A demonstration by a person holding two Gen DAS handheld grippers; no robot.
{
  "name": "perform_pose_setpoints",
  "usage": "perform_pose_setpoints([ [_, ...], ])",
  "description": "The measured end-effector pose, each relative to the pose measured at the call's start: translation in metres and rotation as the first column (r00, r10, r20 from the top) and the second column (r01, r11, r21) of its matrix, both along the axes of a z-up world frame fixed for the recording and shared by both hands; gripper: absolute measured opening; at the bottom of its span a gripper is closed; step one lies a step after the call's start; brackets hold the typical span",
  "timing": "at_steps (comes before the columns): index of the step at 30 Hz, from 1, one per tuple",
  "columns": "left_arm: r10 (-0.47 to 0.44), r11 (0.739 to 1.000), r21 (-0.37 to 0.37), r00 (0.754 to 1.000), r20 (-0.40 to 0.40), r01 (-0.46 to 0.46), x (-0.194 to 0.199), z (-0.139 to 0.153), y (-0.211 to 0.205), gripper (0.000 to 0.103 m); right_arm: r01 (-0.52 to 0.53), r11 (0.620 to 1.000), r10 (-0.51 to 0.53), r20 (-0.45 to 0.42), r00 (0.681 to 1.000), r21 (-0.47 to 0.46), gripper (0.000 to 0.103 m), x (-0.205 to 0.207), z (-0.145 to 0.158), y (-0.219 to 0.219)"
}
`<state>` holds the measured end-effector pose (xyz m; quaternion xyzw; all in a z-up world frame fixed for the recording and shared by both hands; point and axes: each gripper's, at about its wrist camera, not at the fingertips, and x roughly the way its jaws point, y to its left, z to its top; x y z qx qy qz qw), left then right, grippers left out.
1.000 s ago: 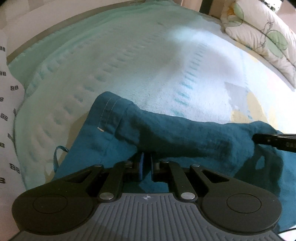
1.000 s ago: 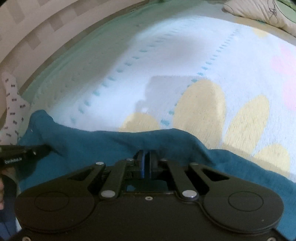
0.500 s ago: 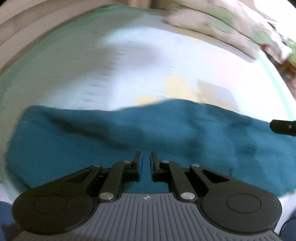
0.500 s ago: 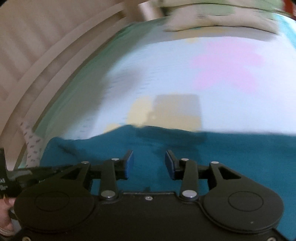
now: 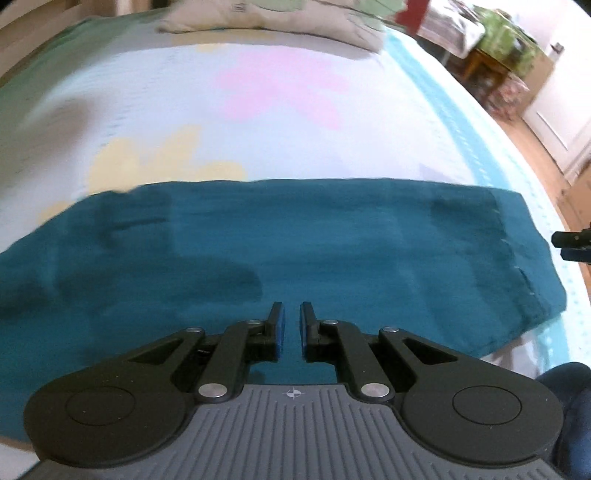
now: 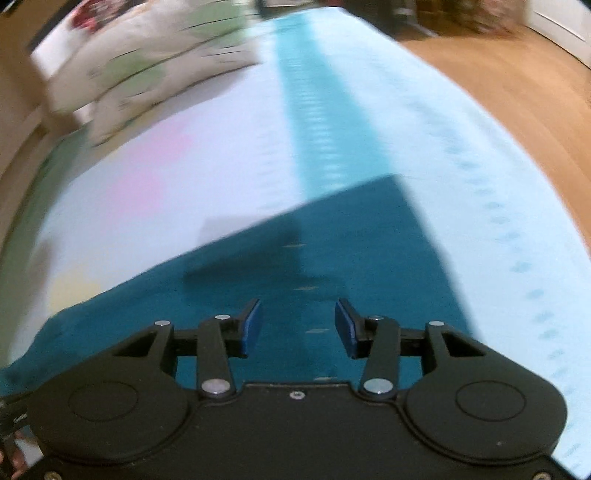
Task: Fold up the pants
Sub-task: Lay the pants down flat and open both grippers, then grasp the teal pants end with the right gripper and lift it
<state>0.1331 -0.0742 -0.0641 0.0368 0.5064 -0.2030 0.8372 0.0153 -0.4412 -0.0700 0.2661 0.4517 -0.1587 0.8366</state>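
Left wrist view: a bed (image 5: 332,122) with a pale blanket printed in pink and yellow patches fills most of the frame. Teal pants (image 5: 332,236) lie flat across it in a long folded band running from the left edge to the right side. A pillow (image 5: 258,20) sits at the far end of the bed, and wooden floor (image 5: 532,147) shows at the right. The left claw (image 5: 291,325) hangs above the near edge of the pants, its blue pads (image 5: 279,328) drawn nearly together with only a narrow slit between them and no cloth caught there: clenched on nothing. The tip of the other tool pokes in at the right margin, just past the end of the pants.

Right wrist view: the same bed (image 6: 351,110), blurred, with a bright turquoise stripe running away from the camera. One end of the pants (image 6: 332,240) lies squarely over that stripe. The right claw (image 6: 298,325) hovers over the cloth, jaws apart and opening, nothing between them: released.
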Motion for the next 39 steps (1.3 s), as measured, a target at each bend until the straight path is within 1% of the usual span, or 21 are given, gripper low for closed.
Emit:
perform_pose_setpoints([
  [4, -0.031, 0.999, 0.005, 0.999, -0.022, 0.031, -0.001, -0.006, -0.03, 0.009, 0.061, 0.998, -0.061, -0.036, 0.997, -0.004, 0.056, -0.011, -0.015, -0.029],
  [8, -0.044, 0.999, 0.012, 0.998, -0.039, 0.044, 0.004, -0.011, -0.049, 0.009, 0.085, 0.996, -0.085, -0.057, 0.995, -0.009, 0.057, -0.02, -0.032, -0.048],
  [11, -0.048, 0.999, 0.017, 0.998, -0.049, 0.049, 0.003, -0.014, -0.059, 0.009, 0.081, 0.997, -0.08, -0.066, 0.995, 0.015, 0.064, -0.028, -0.043, -0.064],
  [13, -0.055, 0.998, 0.027, 0.997, -0.06, 0.056, 0.003, -0.019, -0.066, 0.009, 0.074, 0.996, -0.071, -0.056, 0.996, 0.058, 0.064, -0.035, -0.049, -0.073],
  [15, -0.064, 0.997, 0.037, 0.995, -0.071, 0.066, 0.003, -0.026, -0.074, 0.009, 0.051, 0.988, -0.047, -0.032, 0.998, 0.147, 0.064, -0.038, -0.058, -0.079],
  [17, -0.07, 0.996, 0.045, 0.994, -0.087, 0.074, 0.002, -0.034, -0.081, 0.009, 0.034, 0.973, -0.035, -0.001, 0.999, 0.23, 0.065, -0.04, -0.071, -0.084],
  [19, -0.072, 0.996, 0.052, 0.992, -0.102, 0.078, 0.001, -0.04, -0.085, 0.009, 0.032, 0.965, -0.047, 0.054, 0.997, 0.259, 0.065, -0.042, -0.075, -0.087],
  [22, -0.073, 0.995, 0.064, 0.99, -0.124, 0.081, 0.0, -0.049, -0.088, 0.009, 0.022, 0.948, -0.059, 0.107, 0.993, 0.317, 0.068, -0.039, -0.08, -0.094],
  [26, -0.073, 0.994, 0.069, 0.991, -0.116, 0.081, -0.002, -0.049, -0.09, 0.009, 0.014, 0.923, -0.078, 0.153, 0.985, 0.384, 0.067, -0.031, -0.086, -0.105],
  [28, -0.07, 0.995, 0.066, 0.99, -0.123, 0.078, 0.0, -0.048, -0.089, 0.009, 0.035, 0.912, -0.104, 0.148, 0.984, 0.409, 0.064, -0.031, -0.087, -0.111],
  [29, -0.069, 0.995, 0.063, 0.99, -0.126, 0.077, 0.0, -0.048, -0.087, 0.009, 0.045, 0.911, -0.111, 0.139, 0.984, 0.409, 0.062, -0.033, -0.085, -0.112],
  [30, -0.069, 0.995, 0.061, 0.989, -0.128, 0.077, 0.001, -0.048, -0.086, 0.009, 0.052, 0.921, -0.11, 0.129, 0.986, 0.385, 0.061, -0.035, -0.082, -0.112],
  [32, -0.071, 0.995, 0.061, 0.99, -0.126, 0.079, 0.002, -0.05, -0.086, 0.009, 0.066, 0.957, -0.098, 0.099, 0.99, 0.281, 0.062, -0.043, -0.072, -0.108],
  [34, -0.072, 0.994, 0.069, 0.99, -0.12, 0.081, 0.001, -0.05, -0.087, 0.009, 0.056, 0.975, -0.071, 0.067, 0.995, 0.213, 0.063, -0.047, -0.07, -0.107],
  [35, -0.073, 0.994, 0.074, 0.991, -0.115, 0.082, 0.0, -0.05, -0.088, 0.009, 0.041, 0.978, -0.053, 0.054, 0.997, 0.205, 0.063, -0.05, -0.071, -0.105],
  [37, -0.077, 0.993, 0.083, 0.991, -0.109, 0.086, 0.0, -0.05, -0.09, 0.009, 0.016, 0.974, -0.028, 0.052, 0.998, 0.224, 0.063, -0.055, -0.074, -0.104],
  [38, -0.078, 0.992, 0.086, 0.991, -0.106, 0.088, -0.001, -0.05, -0.091, 0.009, 0.004, 0.971, -0.019, 0.062, 0.998, 0.238, 0.065, -0.057, -0.076, -0.104],
  [39, -0.078, 0.992, 0.087, 0.991, -0.105, 0.087, 0.0, -0.051, -0.091, 0.009, -0.005, 0.968, -0.014, 0.076, 0.997, 0.25, 0.068, -0.057, -0.078, -0.104],
])
